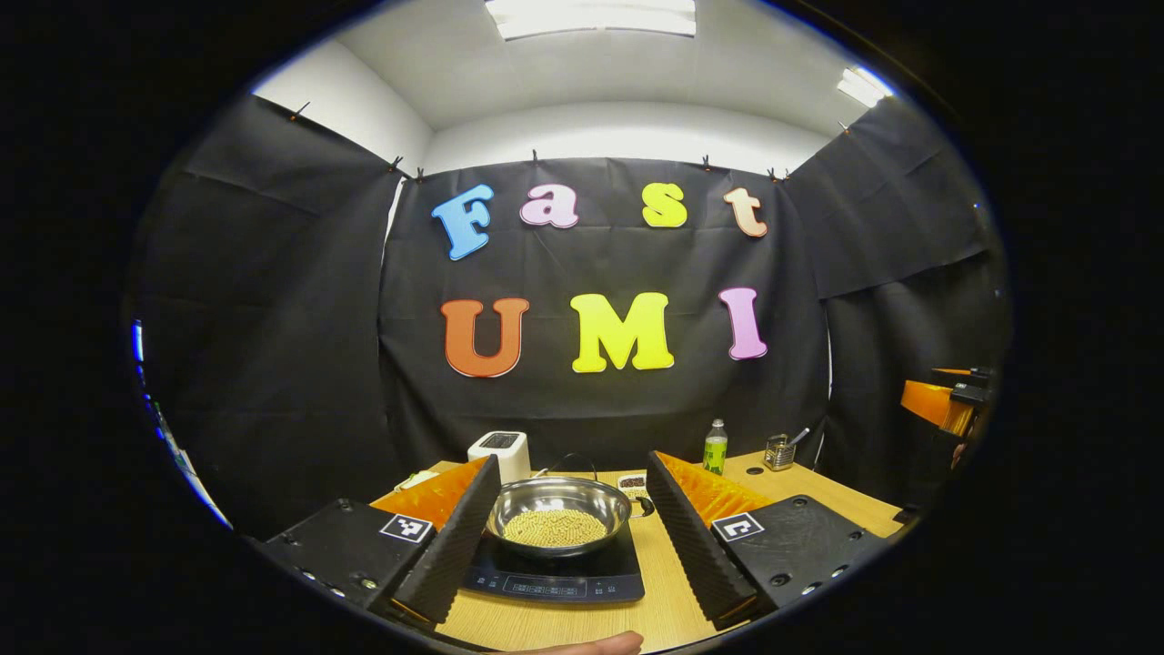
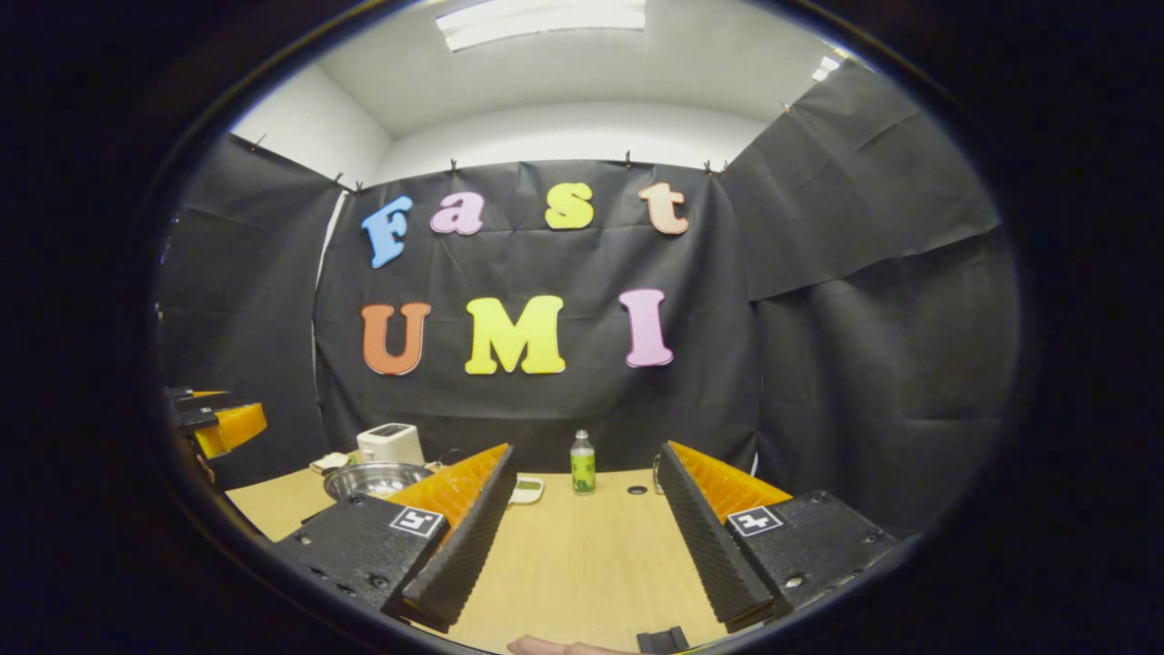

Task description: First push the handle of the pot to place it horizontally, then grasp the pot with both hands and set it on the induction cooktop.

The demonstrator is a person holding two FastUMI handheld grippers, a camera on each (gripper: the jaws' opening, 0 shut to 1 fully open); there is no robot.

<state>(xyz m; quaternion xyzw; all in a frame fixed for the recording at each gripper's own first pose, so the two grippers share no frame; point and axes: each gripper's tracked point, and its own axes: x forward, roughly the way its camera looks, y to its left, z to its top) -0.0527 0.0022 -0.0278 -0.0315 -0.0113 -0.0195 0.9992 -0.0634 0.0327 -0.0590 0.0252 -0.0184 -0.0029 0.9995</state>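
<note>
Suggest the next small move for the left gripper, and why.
Likely just back off: the pot already sits on the cooktop, and the left gripper and right gripper are both open, holding nothing. A thin arc behind the pot may be its handle; I can't tell.

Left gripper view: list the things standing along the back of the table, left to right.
Toaster → small dish → green bottle → wire holder.

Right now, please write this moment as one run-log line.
pot: on induction cooktop | left gripper: open, holds nothing | right gripper: open, over table
</note>
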